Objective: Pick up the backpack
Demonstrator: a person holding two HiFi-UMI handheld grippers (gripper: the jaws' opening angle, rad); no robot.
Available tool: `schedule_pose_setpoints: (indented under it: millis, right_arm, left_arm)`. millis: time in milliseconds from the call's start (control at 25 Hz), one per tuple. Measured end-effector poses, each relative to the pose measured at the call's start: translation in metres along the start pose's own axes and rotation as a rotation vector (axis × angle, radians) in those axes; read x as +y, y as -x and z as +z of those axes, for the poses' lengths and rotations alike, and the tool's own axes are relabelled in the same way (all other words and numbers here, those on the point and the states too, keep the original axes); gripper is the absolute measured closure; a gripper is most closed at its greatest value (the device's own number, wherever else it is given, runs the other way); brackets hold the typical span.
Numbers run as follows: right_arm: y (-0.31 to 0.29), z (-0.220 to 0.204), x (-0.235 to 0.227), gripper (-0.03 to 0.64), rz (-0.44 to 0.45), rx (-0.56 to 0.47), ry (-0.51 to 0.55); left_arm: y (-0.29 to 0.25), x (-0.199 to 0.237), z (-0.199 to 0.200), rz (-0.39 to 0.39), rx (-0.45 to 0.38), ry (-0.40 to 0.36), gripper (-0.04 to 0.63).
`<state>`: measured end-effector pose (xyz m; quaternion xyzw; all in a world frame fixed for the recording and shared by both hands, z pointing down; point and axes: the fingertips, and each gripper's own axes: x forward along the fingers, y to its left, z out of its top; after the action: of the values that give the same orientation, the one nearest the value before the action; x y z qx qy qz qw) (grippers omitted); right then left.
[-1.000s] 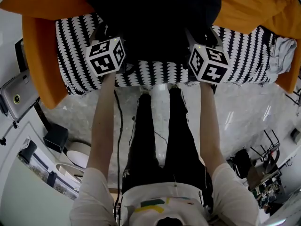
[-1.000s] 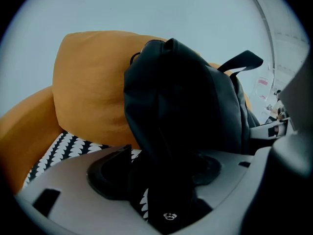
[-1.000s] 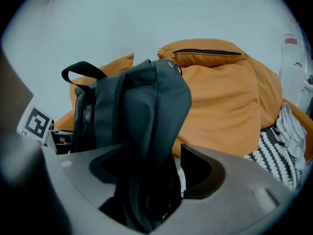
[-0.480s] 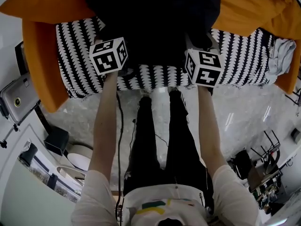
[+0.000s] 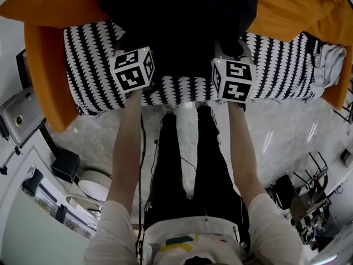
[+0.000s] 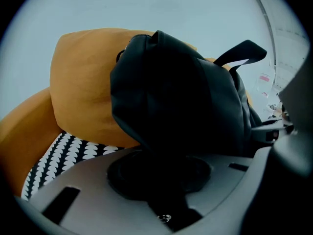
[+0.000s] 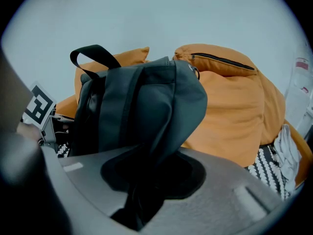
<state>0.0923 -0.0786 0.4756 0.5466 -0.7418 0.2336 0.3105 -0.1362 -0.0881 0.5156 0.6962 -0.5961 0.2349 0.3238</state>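
Plainly black, the soft backpack (image 7: 146,106) sags, loop (image 7: 93,55) upright.

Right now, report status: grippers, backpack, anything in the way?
Left gripper, right gripper: jaws have just been closing, each pinching backpack fabric. Backpack sits on sofa, against cushions. Nothing blocking.

The black fabric backpack (image 5: 182,21) runs off the head view's top edge; its bunched fabric hides the pads of the left tongs (image 6: 164,190) and right tongs (image 7: 142,195).
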Motion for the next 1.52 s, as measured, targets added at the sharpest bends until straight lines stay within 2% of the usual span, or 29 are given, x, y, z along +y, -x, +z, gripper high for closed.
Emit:
schedule_pose_setpoints:
  millis: [200, 400, 720, 1040, 1360, 1520]
  right_arm:
    - [0.005, 0.003, 0.003, 0.520, 0.004, -0.029, 0.014]
    - [0.016, 0.010, 0.005, 0.529, 0.003, -0.061, 0.024]
    - [0.046, 0.045, 0.006, 0.541, 0.011, -0.125, 0.026]
    - [0.124, 0.115, 0.001, 0.545, -0.015, -0.235, 0.031]
    - [0.228, 0.256, -0.005, 0.545, -0.044, -0.454, 0.039]
    - [0.290, 0.305, -0.005, 0.545, -0.043, -0.537, 0.051]
  left_arm:
    - [0.011, -0.002, 0.005, 0.016, -0.057, -0.020, 0.500]
    - [0.025, -0.006, 0.013, 0.053, -0.115, -0.082, 0.509]
    - [0.061, -0.015, 0.051, 0.064, -0.200, -0.138, 0.522]
    - [0.144, -0.040, 0.130, 0.058, -0.346, -0.161, 0.528]
    - [0.253, -0.066, 0.273, 0.056, -0.552, -0.162, 0.529]
    - [0.323, -0.083, 0.320, 0.078, -0.639, -0.162, 0.529]
